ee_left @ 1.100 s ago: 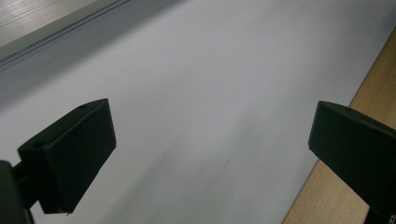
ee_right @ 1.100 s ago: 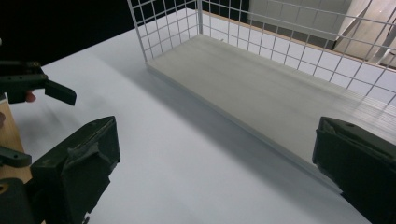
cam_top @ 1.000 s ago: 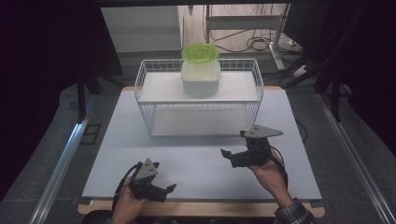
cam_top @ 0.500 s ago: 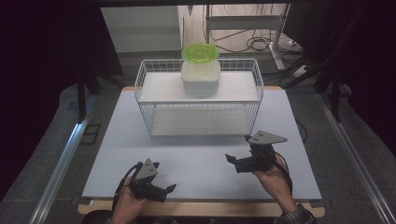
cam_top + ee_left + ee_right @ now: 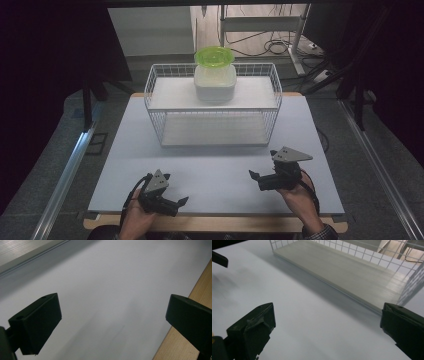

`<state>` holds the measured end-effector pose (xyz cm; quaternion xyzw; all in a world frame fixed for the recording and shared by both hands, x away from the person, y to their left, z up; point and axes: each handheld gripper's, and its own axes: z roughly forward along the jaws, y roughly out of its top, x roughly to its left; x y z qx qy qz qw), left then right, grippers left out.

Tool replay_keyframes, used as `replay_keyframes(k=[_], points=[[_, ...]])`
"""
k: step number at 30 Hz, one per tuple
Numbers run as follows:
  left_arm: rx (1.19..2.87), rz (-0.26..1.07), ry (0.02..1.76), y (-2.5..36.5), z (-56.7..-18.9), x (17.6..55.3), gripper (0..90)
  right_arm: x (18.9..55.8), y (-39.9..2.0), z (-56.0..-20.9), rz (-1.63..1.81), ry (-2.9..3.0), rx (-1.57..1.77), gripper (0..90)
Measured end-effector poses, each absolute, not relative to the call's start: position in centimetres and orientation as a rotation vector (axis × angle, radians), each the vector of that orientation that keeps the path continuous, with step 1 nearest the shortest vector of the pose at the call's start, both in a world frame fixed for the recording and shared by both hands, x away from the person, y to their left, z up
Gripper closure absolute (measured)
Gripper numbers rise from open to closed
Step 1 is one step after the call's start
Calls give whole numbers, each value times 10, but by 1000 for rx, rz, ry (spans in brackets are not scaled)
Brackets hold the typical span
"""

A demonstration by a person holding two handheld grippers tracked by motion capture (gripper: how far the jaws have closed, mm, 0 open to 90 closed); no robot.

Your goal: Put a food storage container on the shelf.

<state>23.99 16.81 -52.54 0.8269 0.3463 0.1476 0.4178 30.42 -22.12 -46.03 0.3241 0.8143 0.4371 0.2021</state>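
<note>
White tub point(image 5: 215, 82), green lid point(image 5: 214, 55), atop wire rack point(image 5: 155, 80); both grippers spread, empty.

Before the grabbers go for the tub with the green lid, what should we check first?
1. Left gripper jaws apart and empty: ok.
2. Right gripper jaws apart and empty: ok.
3. Plastic tub upright on the wire rack's top shelf: ok.
4. Green lid sits on the tub: ok; sealed tight: cannot tell.
5. White table mat bare between grippers and rack: ok.
</note>
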Motion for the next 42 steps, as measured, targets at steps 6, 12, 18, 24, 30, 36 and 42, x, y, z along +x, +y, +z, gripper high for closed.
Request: replay_keyframes(k=[6, 12, 18, 24, 30, 36, 42], points=[[2079, 370, 868, 168, -526, 240, 0, 302, -227, -466, 1193, 2275, 915, 0], [2077, 370, 871, 168, -526, 240, 0, 299, -233, -470, 1165, 2270, 934, 0], [2080, 369, 871, 168, -526, 240, 0, 299, -238, -477, 1138, 2277, 952, 0], [2084, 365, 873, 168, -526, 240, 0, 301, -243, -486, 1103, 2295, 977, 0], [2087, 362, 875, 167, -527, 241, 0, 304, -246, -491, 1081, 2301, 996, 0], [2089, 362, 874, 167, -527, 241, 0, 307, -249, -497, 1056, 2312, 1022, 0], [2092, 362, 873, 167, -528, 241, 0, 309, -250, -500, 1042, 2321, 1038, 0]])
